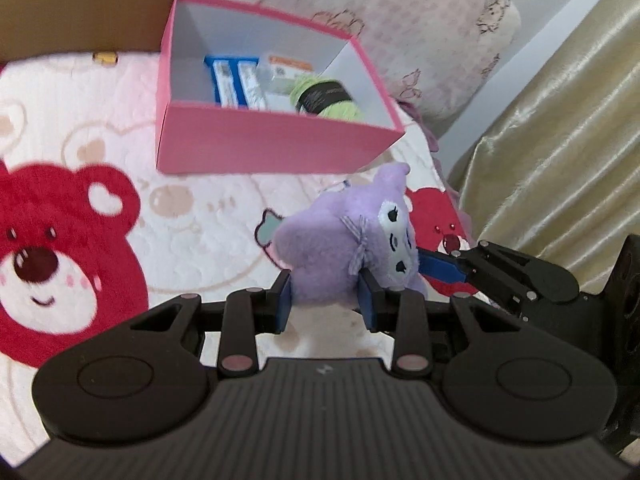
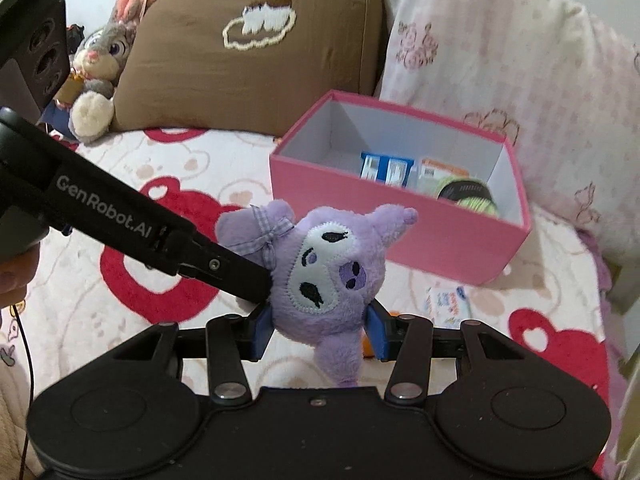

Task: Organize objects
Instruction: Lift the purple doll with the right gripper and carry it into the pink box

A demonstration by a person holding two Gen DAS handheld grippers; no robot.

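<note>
A purple plush toy [image 1: 328,248] with a white face hangs above the bear-print blanket [image 1: 192,232], gripped from two sides. My left gripper [image 1: 326,306] is shut on its lower body, blue pads pressed into the fur. My right gripper [image 2: 320,332] is shut on the same plush toy [image 2: 332,272], which lies tilted with its face toward the camera. One of the right gripper's fingers [image 1: 438,267] reaches the toy's face from the right. Just beyond stands an open pink box [image 1: 272,148] [image 2: 400,232], holding blue cartons [image 1: 236,80], an orange-and-white packet [image 2: 440,172] and a green yarn ball [image 1: 324,98].
A brown cushion [image 2: 248,60] and a grey rabbit plush [image 2: 100,64] lean at the back left. A pink floral pillow [image 2: 500,80] stands behind the box and a gold curtain [image 1: 560,140] hangs at the right. A small printed packet [image 2: 446,300] lies on the blanket.
</note>
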